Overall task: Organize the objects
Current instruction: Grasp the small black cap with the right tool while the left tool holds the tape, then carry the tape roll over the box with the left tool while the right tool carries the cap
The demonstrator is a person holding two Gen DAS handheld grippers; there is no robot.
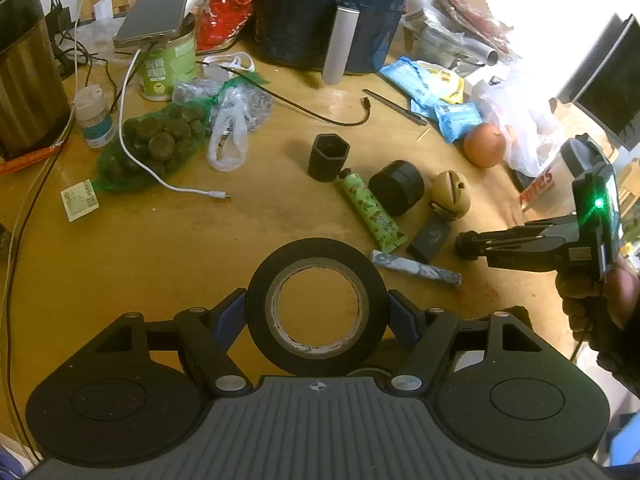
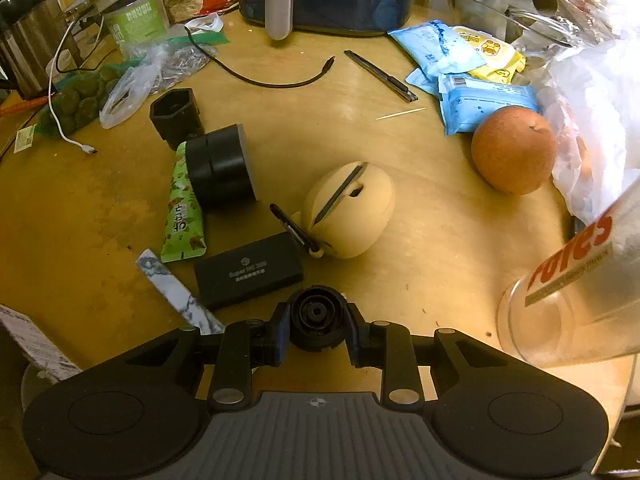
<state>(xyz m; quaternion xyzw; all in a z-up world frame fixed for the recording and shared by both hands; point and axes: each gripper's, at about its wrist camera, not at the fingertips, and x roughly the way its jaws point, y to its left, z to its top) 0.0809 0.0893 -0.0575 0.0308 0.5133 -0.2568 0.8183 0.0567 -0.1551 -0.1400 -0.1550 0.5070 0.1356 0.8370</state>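
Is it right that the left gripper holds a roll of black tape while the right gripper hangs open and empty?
Not quite. The left gripper does hold the roll of black tape, but the right gripper is not empty: the right wrist view shows it shut on a small round black part.

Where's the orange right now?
The orange sits on the wooden table at the right in both wrist views, beside the blue packets and the white plastic bag.
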